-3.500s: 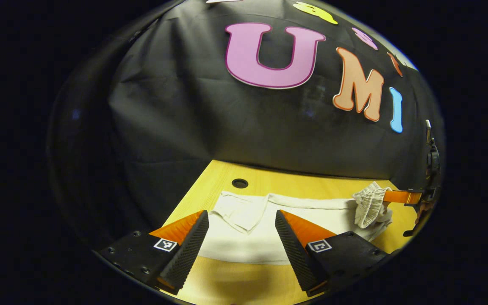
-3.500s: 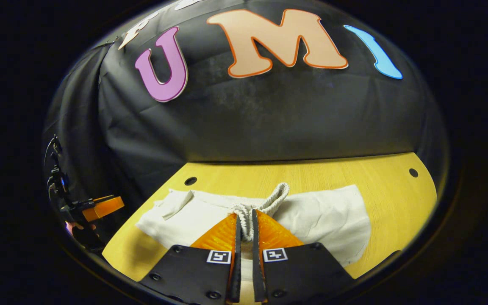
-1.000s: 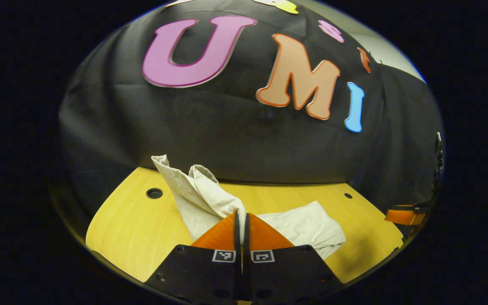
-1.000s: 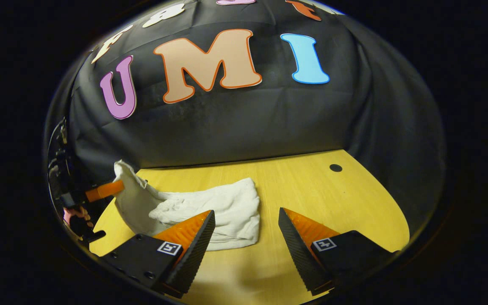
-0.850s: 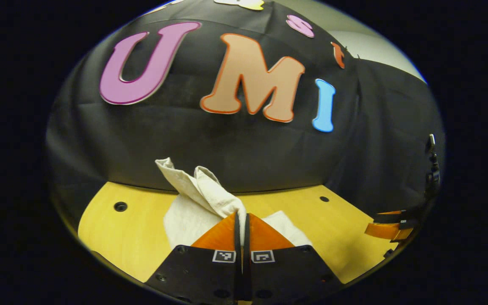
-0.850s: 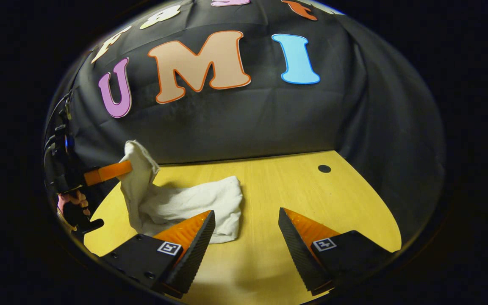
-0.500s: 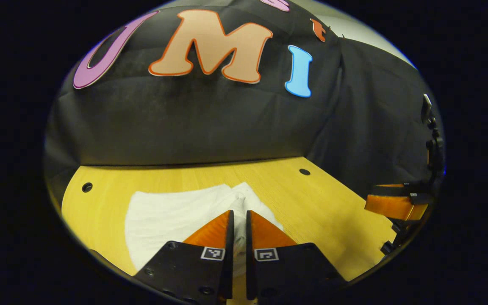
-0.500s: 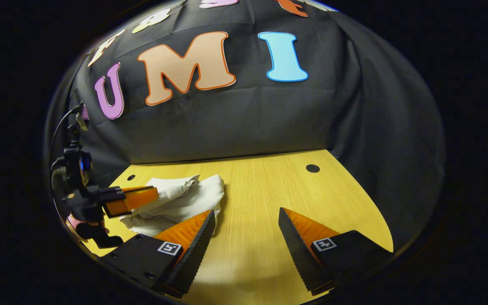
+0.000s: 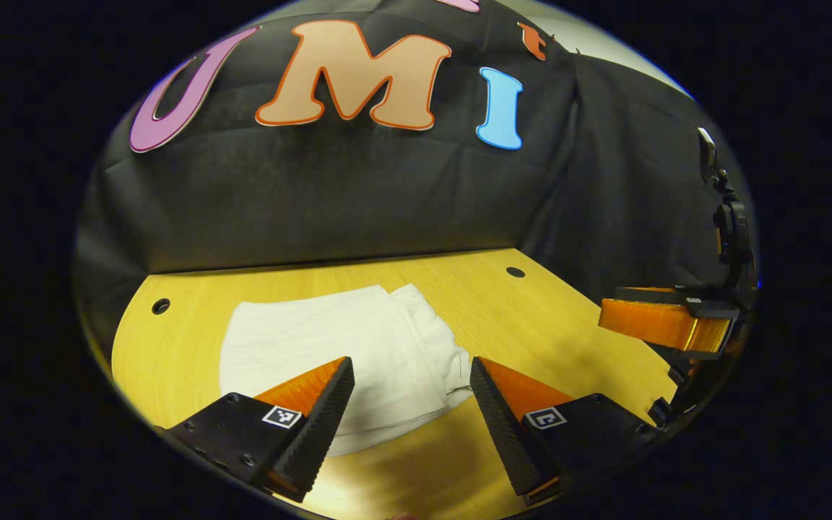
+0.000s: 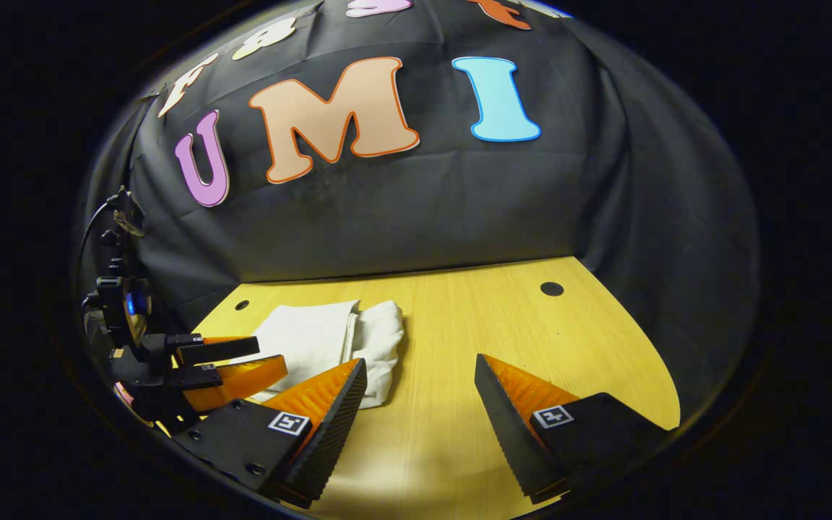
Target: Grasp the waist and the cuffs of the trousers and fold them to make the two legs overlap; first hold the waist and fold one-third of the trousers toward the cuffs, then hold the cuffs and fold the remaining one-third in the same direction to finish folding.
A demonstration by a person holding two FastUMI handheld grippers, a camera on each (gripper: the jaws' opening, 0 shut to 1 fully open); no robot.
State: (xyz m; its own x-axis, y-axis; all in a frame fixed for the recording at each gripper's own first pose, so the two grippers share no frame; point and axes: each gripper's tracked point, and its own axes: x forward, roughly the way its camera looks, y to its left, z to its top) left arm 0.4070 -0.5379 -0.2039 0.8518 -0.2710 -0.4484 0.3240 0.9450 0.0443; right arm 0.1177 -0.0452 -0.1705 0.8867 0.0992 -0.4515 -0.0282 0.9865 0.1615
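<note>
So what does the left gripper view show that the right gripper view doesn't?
Left gripper view: the right tool off to one side, open, plus a strip of pale wall above the black cloth. Right gripper view: the left tool, open beside the trousers. Both: the folded white trousers lying free on the yellow table.

Pretty dim booth overall, with the light landing mostly on the worktop [image 9: 531,325], so the wood glows warm while the backdrop cloth stays murky. Soft shadows pool under the left claw [image 9: 409,393] and the right claw [image 10: 419,397]. Heavy fisheye bend: the worktop edge curves and everything near the rim stretches and darkens. Focus is decent mid-frame, softer toward the edges.
</note>
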